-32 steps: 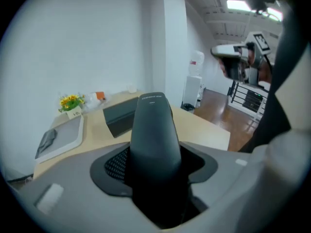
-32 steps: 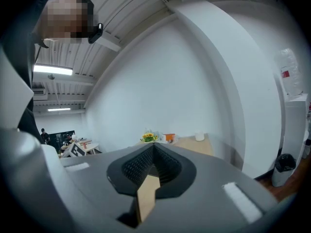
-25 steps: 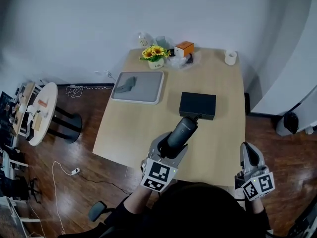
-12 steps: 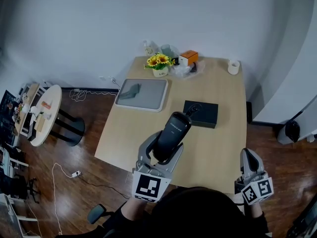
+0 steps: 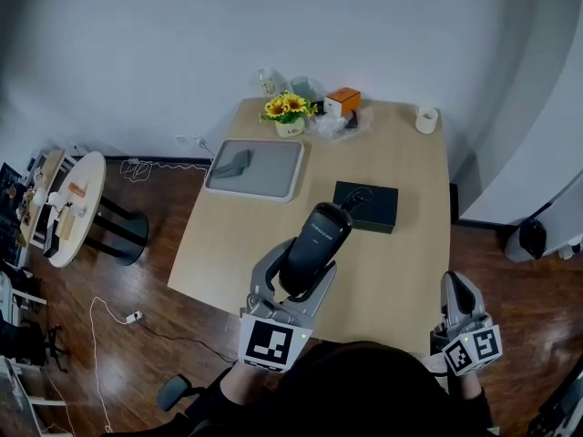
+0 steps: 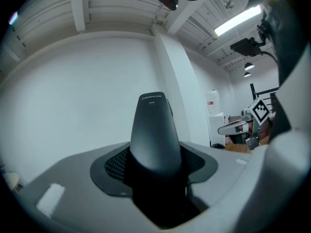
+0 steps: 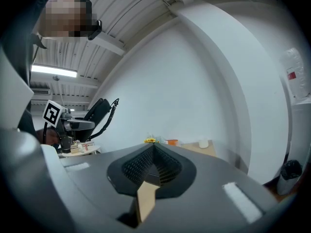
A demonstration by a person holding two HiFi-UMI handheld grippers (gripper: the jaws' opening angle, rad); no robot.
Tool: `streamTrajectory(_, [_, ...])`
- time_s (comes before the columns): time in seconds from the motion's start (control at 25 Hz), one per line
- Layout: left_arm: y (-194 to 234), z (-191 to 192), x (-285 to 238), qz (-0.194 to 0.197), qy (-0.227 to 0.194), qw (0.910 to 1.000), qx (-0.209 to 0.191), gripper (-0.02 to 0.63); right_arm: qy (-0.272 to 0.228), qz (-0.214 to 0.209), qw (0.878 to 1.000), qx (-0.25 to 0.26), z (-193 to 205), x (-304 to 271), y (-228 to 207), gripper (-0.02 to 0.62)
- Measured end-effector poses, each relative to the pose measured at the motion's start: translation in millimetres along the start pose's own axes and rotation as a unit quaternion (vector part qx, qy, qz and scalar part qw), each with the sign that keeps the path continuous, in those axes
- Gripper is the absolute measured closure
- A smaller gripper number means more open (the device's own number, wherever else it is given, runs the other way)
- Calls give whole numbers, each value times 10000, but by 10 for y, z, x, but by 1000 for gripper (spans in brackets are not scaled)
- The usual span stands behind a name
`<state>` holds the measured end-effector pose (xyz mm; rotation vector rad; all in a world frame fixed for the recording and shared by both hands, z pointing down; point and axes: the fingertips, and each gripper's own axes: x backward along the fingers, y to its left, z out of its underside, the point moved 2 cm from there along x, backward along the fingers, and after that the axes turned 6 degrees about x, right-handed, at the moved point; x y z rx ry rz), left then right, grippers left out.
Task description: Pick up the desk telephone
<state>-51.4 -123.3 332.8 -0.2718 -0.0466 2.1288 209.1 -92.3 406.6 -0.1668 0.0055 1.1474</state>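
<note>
Currently, item one: your left gripper (image 5: 293,285) has its jaws clamped on the black telephone handset (image 5: 315,242). It holds the handset raised over the wooden table (image 5: 401,262), tip pointing toward the black phone base (image 5: 365,206) lying flat mid-table, with the coiled cord (image 7: 112,111) hanging from the handset. Item two: your right gripper (image 5: 457,291) is by the table's near right corner, jaws pressed together on nothing. Item three, far end of the table: grey tray (image 5: 255,167), sunflower pot (image 5: 287,112), orange box (image 5: 342,99), white cup (image 5: 424,118).
</note>
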Motion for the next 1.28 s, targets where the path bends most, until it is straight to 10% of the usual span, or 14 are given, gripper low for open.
streamTrajectory(1.28, [39,144,-21,22,189,9998,-13,347,79,-78,9995,279,93,-11,100,595])
